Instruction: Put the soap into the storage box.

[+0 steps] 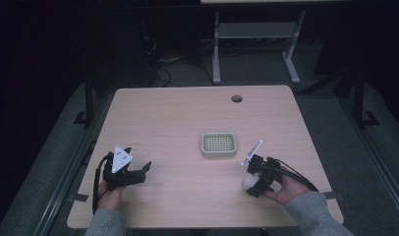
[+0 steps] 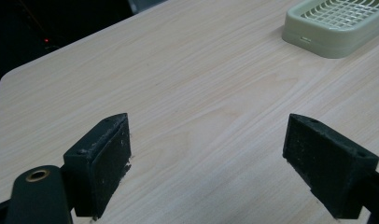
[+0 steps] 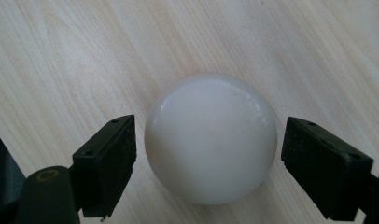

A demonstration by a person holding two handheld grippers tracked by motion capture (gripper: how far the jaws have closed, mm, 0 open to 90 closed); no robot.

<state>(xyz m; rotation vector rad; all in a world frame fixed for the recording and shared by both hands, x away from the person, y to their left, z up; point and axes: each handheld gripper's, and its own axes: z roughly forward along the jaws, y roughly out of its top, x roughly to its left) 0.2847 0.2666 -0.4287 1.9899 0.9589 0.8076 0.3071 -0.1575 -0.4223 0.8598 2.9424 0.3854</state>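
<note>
Step in hand: approach to grasp. Right hand-held gripper (image 3: 208, 158) poised over white ball (image 3: 211, 137), jaws apart, one on each side, neither touching as far as visible. Ball resting on table (image 1: 178, 118), near right, just short of pale green slotted tray (image 1: 218, 144) at centre. Left hand-held gripper (image 2: 206, 163) near left, jaws apart, holding nothing. Next move, by judgement: closing evenly on the ball's widest part, gently, since round and smooth, likely to slip.
</note>
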